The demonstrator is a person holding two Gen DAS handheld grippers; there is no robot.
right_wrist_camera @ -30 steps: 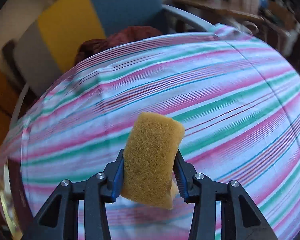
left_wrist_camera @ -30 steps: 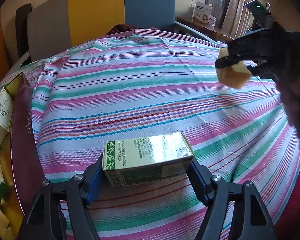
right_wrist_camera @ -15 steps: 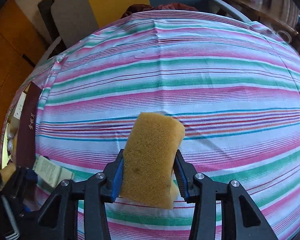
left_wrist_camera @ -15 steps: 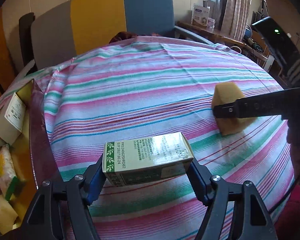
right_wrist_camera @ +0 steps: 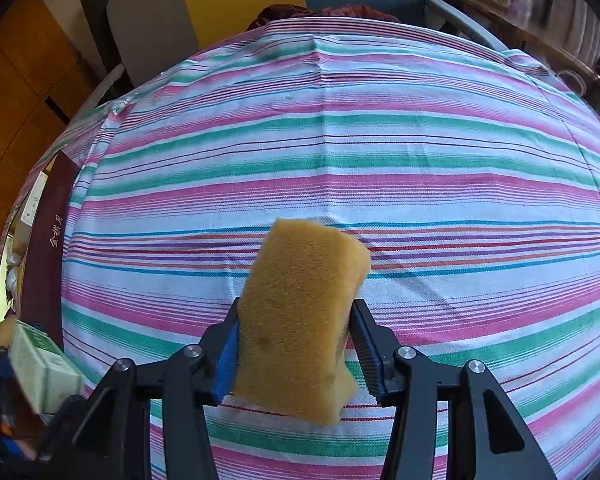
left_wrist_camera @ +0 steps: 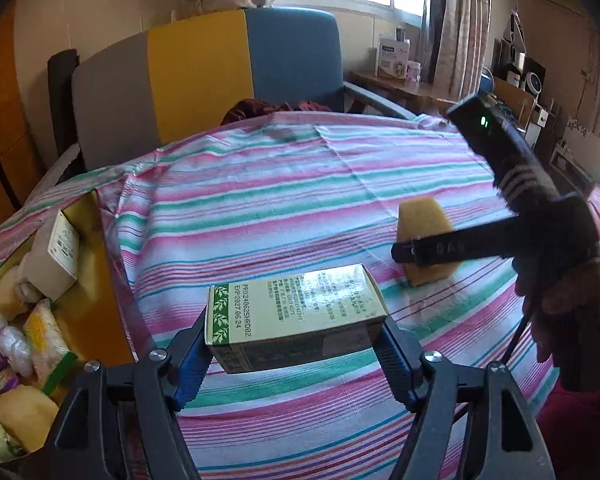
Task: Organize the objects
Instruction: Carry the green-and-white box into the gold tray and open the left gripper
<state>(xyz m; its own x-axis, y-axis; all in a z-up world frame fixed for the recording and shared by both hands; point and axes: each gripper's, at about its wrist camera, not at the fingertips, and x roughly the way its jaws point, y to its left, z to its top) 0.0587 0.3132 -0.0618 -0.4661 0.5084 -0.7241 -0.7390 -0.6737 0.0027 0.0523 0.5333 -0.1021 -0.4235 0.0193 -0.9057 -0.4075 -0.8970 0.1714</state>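
Observation:
My left gripper (left_wrist_camera: 296, 334) is shut on a green-and-white carton (left_wrist_camera: 296, 304), held flat above the striped tablecloth (left_wrist_camera: 284, 208). A yellow sponge (right_wrist_camera: 300, 304) stands on the cloth between the jaws of my right gripper (right_wrist_camera: 296, 320). Those jaws are opening: the left pad still touches the sponge and a thin gap shows at the right pad. In the left wrist view the sponge (left_wrist_camera: 420, 216) rests on the cloth at the right, with a right gripper finger (left_wrist_camera: 440, 246) across it and a hand behind.
A gold-lined storage box (left_wrist_camera: 96, 280) at the table's left edge holds a white carton (left_wrist_camera: 56, 256), sponges and wrapped packets. A grey, yellow and blue chair (left_wrist_camera: 204, 76) stands behind the table. A cluttered sideboard (left_wrist_camera: 400, 84) is at the back right.
The right gripper brought the sponge down onto the cloth and its jaws have widened. The left gripper rose with the carton, so more of the storage box and room shows.

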